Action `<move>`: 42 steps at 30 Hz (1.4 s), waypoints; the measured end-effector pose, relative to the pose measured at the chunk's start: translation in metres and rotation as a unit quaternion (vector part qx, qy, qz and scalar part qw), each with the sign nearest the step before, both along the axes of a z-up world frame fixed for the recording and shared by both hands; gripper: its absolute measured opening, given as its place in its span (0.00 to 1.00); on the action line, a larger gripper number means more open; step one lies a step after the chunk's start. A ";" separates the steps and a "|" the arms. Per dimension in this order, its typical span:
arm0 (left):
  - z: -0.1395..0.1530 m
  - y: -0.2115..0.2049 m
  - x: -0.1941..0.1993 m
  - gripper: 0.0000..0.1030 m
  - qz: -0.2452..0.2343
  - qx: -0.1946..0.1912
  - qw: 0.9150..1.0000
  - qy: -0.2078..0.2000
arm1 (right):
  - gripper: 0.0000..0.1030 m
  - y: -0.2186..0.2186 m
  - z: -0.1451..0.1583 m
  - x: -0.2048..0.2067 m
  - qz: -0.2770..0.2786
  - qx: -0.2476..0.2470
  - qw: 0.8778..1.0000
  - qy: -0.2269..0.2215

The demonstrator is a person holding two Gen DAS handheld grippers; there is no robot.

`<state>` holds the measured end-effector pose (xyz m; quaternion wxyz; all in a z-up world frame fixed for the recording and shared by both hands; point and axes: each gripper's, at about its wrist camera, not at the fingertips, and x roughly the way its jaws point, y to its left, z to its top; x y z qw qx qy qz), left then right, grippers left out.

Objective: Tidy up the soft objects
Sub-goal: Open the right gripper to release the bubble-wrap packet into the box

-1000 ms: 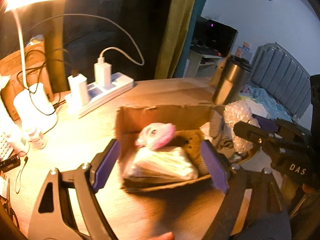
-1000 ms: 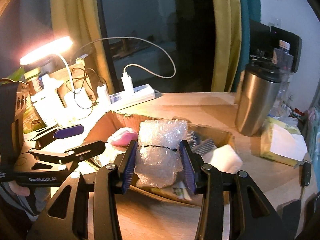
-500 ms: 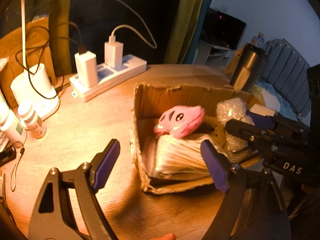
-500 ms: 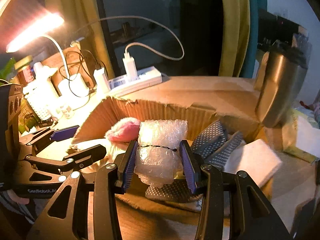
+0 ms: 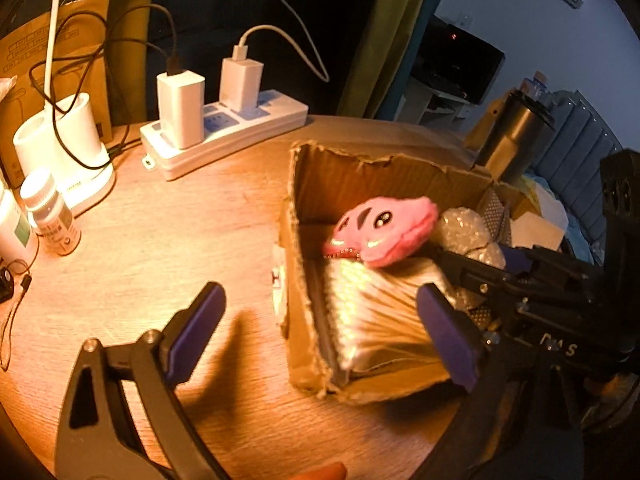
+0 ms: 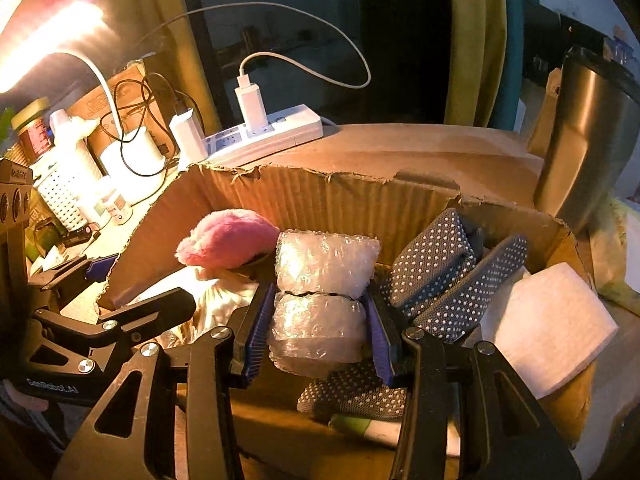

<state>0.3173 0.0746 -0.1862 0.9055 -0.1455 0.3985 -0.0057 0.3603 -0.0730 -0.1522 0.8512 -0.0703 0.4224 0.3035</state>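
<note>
The banded roll of clear bubble wrap (image 6: 324, 300) is pinched between the blue pads of the right hand-held gripper (image 6: 322, 332), and over the last second it has come down from above the torn brown cardboard box (image 6: 320, 200) to sit low inside it, at the centre of the right wrist view. To its left lies the pink plush toy (image 6: 228, 238); to its right are the grey dotted gloves (image 6: 452, 280) and a white foam pad (image 6: 548, 328). In the left wrist view the plush (image 5: 384, 232) rests on a shiny white packet (image 5: 376, 312) in the box. The left hand-held gripper (image 5: 320, 336) is empty and its jaws are opening wide, astride the box's near left wall (probably just clear of a drop-off). The roll looks ready for release. The wooden tabletop (image 5: 160, 240) spreads lower left.
</note>
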 end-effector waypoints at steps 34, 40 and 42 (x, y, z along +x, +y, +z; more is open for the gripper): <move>0.073 -0.022 -0.058 0.95 -0.004 0.039 0.996 -0.085 | 0.53 -0.024 0.060 -0.061 -0.015 0.012 0.998 -0.055; 0.086 -0.028 -0.073 0.95 -0.009 0.041 0.994 -0.099 | 0.53 -0.031 0.073 -0.078 -0.022 0.015 0.997 -0.070; 0.090 -0.031 -0.078 0.95 -0.011 0.043 0.994 -0.103 | 0.53 -0.035 0.077 -0.085 -0.026 0.016 0.997 -0.075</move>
